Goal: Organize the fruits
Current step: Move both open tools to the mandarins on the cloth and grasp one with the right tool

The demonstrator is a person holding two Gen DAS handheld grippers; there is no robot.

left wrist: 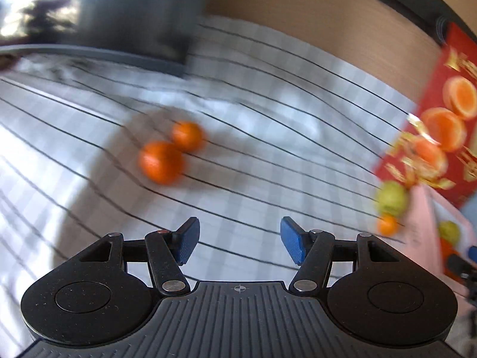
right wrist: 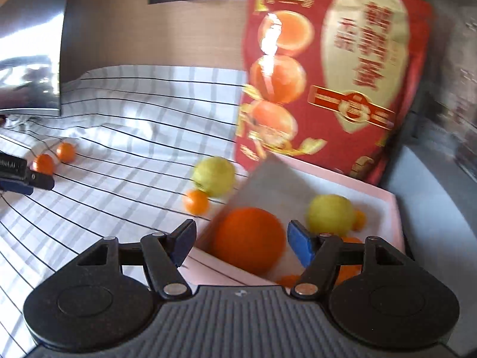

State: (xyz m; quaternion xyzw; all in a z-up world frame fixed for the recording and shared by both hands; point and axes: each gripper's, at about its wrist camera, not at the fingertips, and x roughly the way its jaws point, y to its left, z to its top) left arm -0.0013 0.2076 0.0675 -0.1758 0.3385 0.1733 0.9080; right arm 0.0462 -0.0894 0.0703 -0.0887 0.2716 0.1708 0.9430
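Observation:
In the right wrist view a large orange (right wrist: 249,240) lies in the pink box (right wrist: 394,208). My right gripper (right wrist: 240,243) stands open around it, its left pad clear of the fruit. A yellow-green fruit (right wrist: 329,214) and small oranges (right wrist: 359,219) also lie in the box. Outside it, on the striped cloth (right wrist: 119,179), are another yellow-green fruit (right wrist: 213,176) and a small orange (right wrist: 196,202). My left gripper (left wrist: 240,240) is open and holds nothing. It hovers over the cloth short of two small oranges (left wrist: 161,162), and its tips (right wrist: 18,176) show at the far left of the right wrist view.
A red printed bag (right wrist: 328,74) stands upright behind the box. A shiny dark slab (right wrist: 29,59) lies at the cloth's far left edge. Beyond the cloth is bare wooden tabletop (right wrist: 149,29). The left wrist view is blurred.

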